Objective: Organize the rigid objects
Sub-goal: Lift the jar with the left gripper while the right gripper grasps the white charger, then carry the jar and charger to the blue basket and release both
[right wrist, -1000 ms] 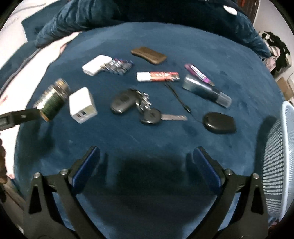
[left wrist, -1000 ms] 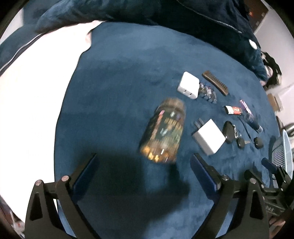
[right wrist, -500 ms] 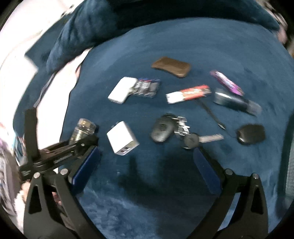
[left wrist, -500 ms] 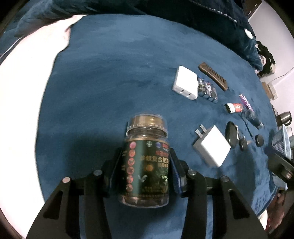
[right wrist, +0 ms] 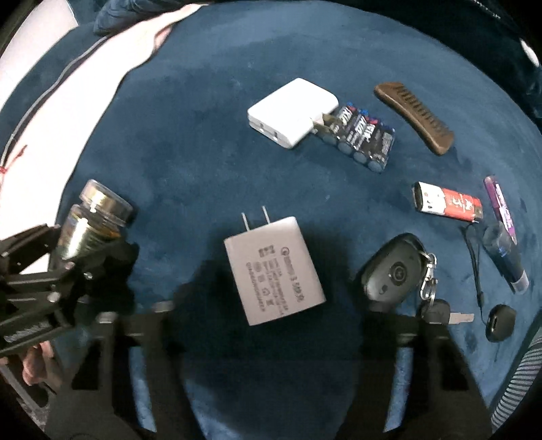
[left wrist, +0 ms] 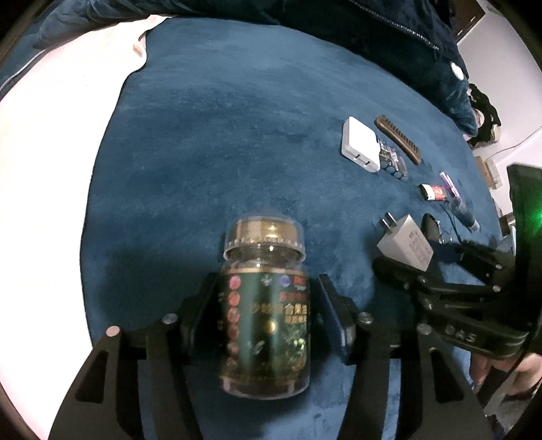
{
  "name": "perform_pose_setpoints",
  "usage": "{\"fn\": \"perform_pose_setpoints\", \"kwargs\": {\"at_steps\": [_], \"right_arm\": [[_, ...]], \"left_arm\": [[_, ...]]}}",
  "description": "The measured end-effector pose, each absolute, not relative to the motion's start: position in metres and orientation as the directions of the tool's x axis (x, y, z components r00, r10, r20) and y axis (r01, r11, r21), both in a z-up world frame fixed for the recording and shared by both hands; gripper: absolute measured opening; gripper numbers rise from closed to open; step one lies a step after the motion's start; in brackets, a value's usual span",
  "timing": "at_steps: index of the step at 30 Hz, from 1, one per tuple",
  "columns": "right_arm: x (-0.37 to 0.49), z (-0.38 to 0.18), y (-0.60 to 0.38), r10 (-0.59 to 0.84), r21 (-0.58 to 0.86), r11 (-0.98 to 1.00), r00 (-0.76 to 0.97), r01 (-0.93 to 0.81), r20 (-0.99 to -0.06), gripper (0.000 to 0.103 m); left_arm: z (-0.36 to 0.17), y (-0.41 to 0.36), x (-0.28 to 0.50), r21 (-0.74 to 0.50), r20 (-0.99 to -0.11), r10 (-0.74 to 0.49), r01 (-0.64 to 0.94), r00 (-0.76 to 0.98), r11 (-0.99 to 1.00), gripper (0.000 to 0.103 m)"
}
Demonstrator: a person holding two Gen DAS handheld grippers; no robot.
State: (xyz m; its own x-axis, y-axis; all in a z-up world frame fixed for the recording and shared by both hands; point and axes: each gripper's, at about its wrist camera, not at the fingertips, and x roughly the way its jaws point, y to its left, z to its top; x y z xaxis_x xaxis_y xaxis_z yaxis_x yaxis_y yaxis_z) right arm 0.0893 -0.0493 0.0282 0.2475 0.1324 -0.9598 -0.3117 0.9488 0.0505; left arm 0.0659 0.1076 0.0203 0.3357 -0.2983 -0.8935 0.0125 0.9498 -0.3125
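Blue plush blanket (left wrist: 220,142) over white sheet (left wrist: 50,142); dark quilted bedding (left wrist: 372,27) behind.

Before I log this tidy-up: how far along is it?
Early. Nothing looks sorted yet. In hand: the left gripper is clamped on the jar; the right gripper is open around the grey charger. White charger, batteries, comb, and keys lie loose.

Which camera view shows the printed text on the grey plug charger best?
The right wrist view: the grey plug charger lies central, label and prongs facing the camera. In the left wrist view it appears small, partly hidden behind the right gripper.
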Motion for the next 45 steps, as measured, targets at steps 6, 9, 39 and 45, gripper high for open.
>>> {"fn": "perform_pose_setpoints", "kwargs": {"at_steps": [6,9,39,45], "right_arm": [[0.074,0.041,-0.074,0.213,0.145,0.957,0.275,-0.250,-0.937,0.040],[0.058,0.049,-0.092,0.240,0.179,0.959,0.296,-0.217,-0.925,0.040],[-0.035,0.044,-0.163,0.134,0.125,0.991,0.312,-0.047,-0.941,0.041],[-0.045,0.052,-0.172,0.164,0.167,0.986,0.343,-0.022,-0.925,0.041]], "left_arm": [[0.022,0.108,0.062,-0.294,-0.888,-0.273,-0.002,0.370,0.956,0.047],[0.027,0.109,0.056,-0.289,-0.887,-0.265,-0.005,0.378,0.957,0.047],[0.032,0.024,-0.026,-0.218,-0.924,-0.224,0.057,0.311,0.974,0.047],[0.043,0.020,-0.033,-0.217,-0.921,-0.223,0.055,0.320,0.975,0.047]]}}
